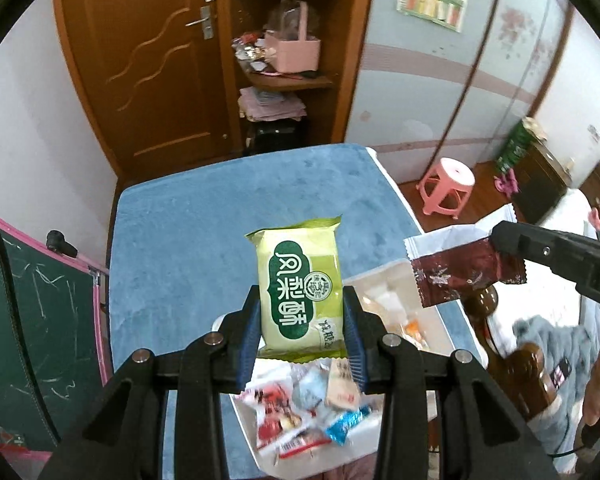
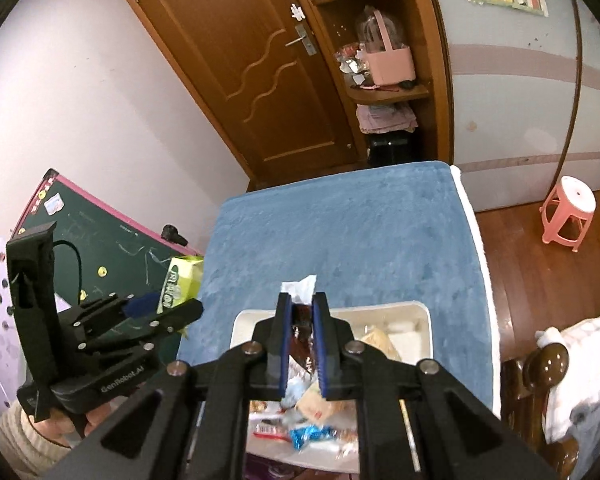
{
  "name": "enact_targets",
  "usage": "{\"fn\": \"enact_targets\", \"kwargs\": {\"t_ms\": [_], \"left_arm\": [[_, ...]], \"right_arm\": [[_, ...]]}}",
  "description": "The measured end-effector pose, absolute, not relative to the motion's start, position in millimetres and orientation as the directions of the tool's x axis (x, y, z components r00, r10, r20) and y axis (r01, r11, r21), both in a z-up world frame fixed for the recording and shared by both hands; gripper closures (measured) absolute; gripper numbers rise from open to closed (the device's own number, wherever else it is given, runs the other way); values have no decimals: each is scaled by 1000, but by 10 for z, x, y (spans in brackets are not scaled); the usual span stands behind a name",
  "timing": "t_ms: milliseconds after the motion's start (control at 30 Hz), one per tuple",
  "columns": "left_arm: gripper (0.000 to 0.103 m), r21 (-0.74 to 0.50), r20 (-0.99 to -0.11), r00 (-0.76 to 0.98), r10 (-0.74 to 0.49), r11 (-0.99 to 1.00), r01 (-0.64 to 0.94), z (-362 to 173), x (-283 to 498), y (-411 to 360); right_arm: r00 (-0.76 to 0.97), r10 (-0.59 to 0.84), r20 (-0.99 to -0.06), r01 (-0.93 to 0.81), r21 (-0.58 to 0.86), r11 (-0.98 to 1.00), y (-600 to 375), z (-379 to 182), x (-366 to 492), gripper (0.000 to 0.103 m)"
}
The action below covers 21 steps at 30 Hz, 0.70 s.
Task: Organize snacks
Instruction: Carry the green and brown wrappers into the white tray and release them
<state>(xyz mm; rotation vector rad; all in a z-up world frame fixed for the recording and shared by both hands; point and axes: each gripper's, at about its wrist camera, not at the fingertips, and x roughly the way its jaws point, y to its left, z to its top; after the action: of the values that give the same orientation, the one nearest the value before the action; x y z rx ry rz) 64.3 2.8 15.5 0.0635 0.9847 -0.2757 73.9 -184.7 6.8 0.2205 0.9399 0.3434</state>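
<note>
Left gripper (image 1: 302, 320) jaws grasping one green packet (image 1: 300, 292); right gripper (image 2: 302, 344) jaws clenched on one maroon packet (image 2: 300, 332).

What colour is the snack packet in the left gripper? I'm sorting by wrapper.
Light green with dark green lettering; the packet shows best in the left wrist view.

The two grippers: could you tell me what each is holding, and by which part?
Left gripper: green snack packet, by its lower side edges. Right gripper: dark red-and-white wrapper, by one end.
</note>
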Motion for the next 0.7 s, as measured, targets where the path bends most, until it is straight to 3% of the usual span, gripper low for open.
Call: {"fn": "enact_targets", "kwargs": {"t_ms": [367,700], "left_arm": [[67,-62,-820,529,-216,954,293,39,190,-47],[67,-43,-850,501,-162,970,241,-256,165,-202]], "right_arm": [[523,358,-774,-184,307,934,-1722,-74,199,94],[422,377,-824,-256,291,922,-1643,-334,224,94]]}}
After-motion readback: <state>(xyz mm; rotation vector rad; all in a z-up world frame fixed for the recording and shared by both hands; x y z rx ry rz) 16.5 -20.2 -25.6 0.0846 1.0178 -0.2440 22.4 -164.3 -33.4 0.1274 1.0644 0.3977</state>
